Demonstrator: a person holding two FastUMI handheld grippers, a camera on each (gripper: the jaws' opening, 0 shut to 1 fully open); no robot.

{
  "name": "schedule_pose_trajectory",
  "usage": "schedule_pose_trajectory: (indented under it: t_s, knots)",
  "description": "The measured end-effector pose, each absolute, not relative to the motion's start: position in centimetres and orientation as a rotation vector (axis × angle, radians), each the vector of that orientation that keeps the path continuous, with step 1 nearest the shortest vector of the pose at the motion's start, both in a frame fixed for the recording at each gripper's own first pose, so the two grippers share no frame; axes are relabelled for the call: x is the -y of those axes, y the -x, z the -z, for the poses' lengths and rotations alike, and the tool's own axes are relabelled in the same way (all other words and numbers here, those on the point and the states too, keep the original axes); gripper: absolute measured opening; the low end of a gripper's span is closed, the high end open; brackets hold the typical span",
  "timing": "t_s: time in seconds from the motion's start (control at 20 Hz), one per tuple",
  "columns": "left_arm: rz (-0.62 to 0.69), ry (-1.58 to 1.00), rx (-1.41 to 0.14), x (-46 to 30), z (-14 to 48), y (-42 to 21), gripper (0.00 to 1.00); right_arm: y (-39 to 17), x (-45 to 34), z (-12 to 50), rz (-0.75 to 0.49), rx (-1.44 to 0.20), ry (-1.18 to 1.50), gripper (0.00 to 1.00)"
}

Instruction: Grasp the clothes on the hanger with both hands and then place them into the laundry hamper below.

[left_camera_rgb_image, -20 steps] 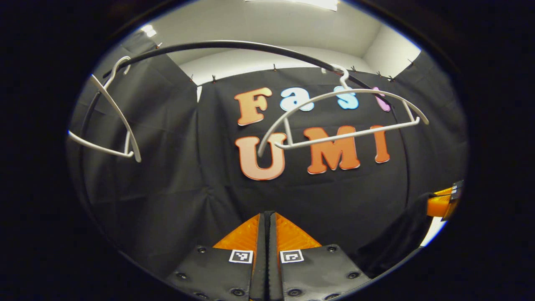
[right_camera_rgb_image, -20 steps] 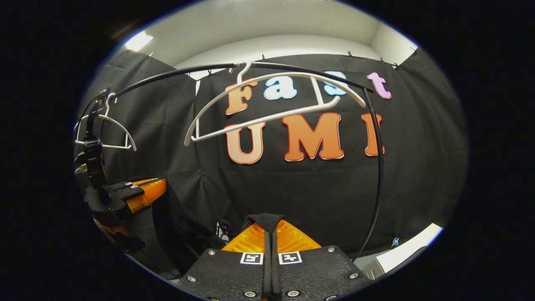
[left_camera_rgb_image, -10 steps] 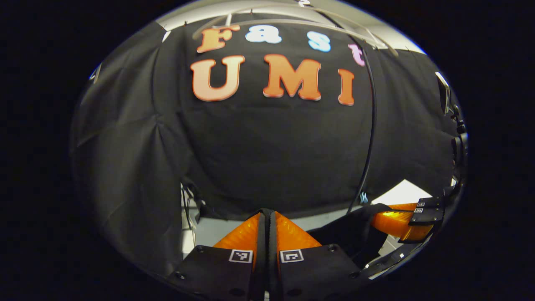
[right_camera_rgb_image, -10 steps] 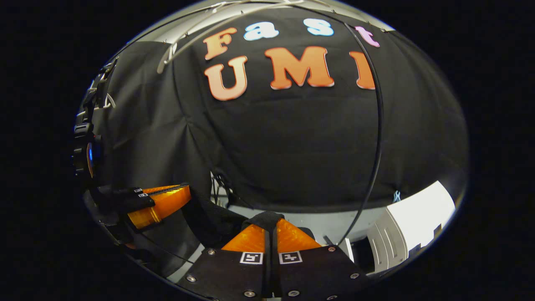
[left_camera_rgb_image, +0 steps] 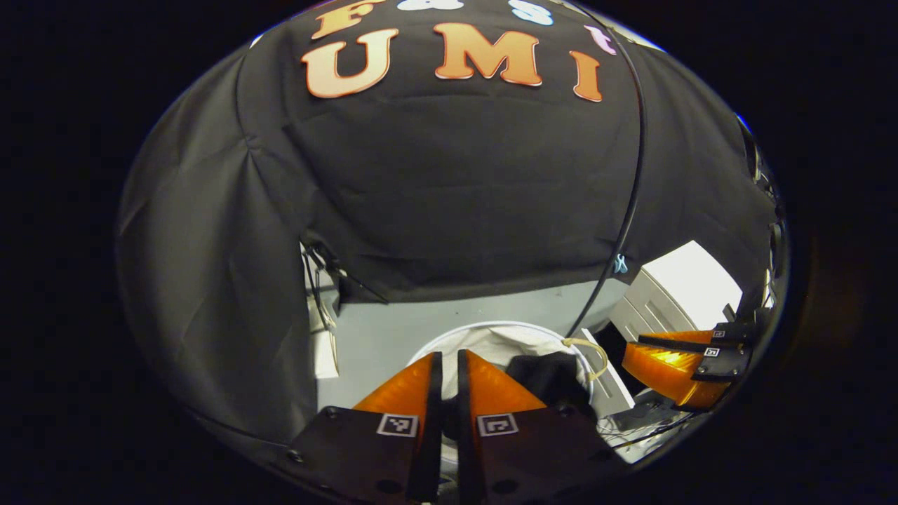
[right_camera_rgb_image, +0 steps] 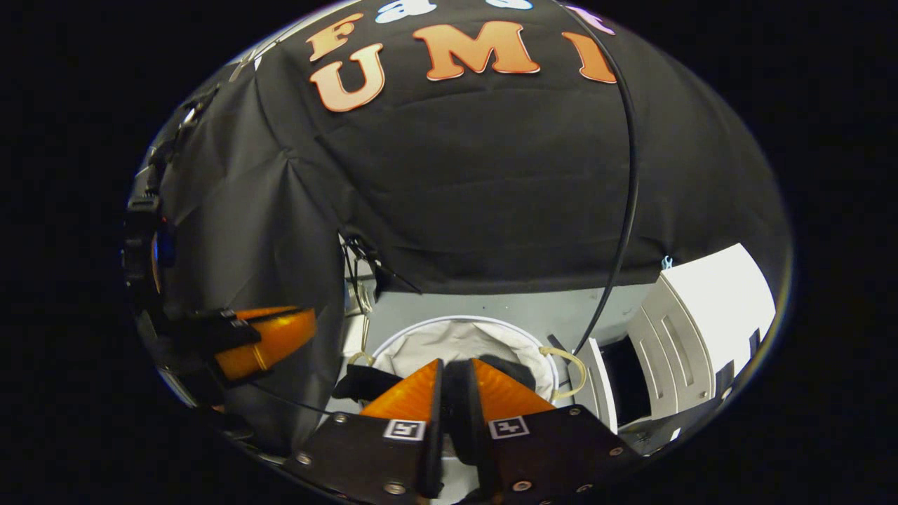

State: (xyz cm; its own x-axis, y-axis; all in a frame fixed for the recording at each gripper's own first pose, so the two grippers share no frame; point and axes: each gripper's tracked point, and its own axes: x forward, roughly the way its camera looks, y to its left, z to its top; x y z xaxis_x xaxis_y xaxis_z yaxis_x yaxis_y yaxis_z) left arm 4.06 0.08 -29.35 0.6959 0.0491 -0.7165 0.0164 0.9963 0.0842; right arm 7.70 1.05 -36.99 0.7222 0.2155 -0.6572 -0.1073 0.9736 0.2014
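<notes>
Left gripper view had my left gripper (left_camera_rgb_image: 449,361) slightly parted over the white hamper (left_camera_rgb_image: 491,330), black garment (left_camera_rgb_image: 551,375) inside, right gripper (right_camera_rgb_image: 454,368) slightly parted too.

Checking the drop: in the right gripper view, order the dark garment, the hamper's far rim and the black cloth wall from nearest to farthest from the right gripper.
1. Dark garment, just beyond the right gripper.
2. Hamper's far rim, ahead past the garment.
3. Black cloth wall, behind and above the hamper.

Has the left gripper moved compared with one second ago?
Yes. The left gripper has gone down: the hangers on the rail left its view, and the laundry hamper now lies below it.
</notes>
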Motion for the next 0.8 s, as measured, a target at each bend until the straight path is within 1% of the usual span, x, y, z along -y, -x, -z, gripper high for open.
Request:
schedule_pose_trajectory:
  t_s: [0.05, 0.1, 0.15, 0.2, 0.25, 0.3, 0.35, 0.45, 0.6, 0.7, 0.8]
  knots:
    - [-0.018, -0.064, -0.828, 0.0, 30.2, -3.5, 0.29, -7.7, -0.6, 36.7, -0.171, -0.743, -0.150, 0.35]
    - [-0.021, -0.054, -0.850, 0.0, 30.8, -2.9, 0.42, -7.5, -0.4, 36.7, -0.165, -0.744, -0.144, 0.37]
    - [-0.019, -0.051, -0.862, 0.0, 31.6, -2.4, 0.54, -7.4, -0.3, 36.8, -0.161, -0.745, -0.141, 0.53]
    - [-0.023, -0.055, -0.866, -0.1, 32.1, -2.2, 0.66, -7.3, -0.3, 37.0, -0.163, -0.749, -0.140, 0.56]
    - [-0.030, -0.064, -0.867, -0.4, 32.4, -2.2, 0.79, -7.2, -0.4, 36.9, -0.170, -0.751, -0.137, 0.57]
    - [-0.040, -0.069, -0.866, -0.8, 32.6, -2.1, 0.82, -6.9, -0.6, 37.0, -0.174, -0.755, -0.130, 0.61]
    - [-0.042, -0.058, -0.874, -0.7, 32.9, -1.8, 0.87, -6.9, -0.6, 37.1, -0.178, -0.760, -0.121, 0.82]
    - [-0.062, -0.036, -0.881, -1.0, 33.1, -1.6, 0.93, -6.9, -0.9, 37.0, -0.188, -0.756, -0.115, 0.92]
    - [-0.089, -0.016, -0.860, -1.6, 32.2, -2.1, 0.94, -7.2, -1.2, 36.1, -0.194, -0.743, -0.127, 0.93]
    - [-0.098, 0.002, -0.823, -1.8, 30.6, -2.6, 0.99, -7.5, -1.7, 34.2, -0.202, -0.715, -0.142, 0.94]
    - [-0.105, 0.003, -0.758, -2.0, 28.1, -3.5, 0.97, -8.2, -1.7, 31.7, -0.205, -0.665, -0.145, 0.94]
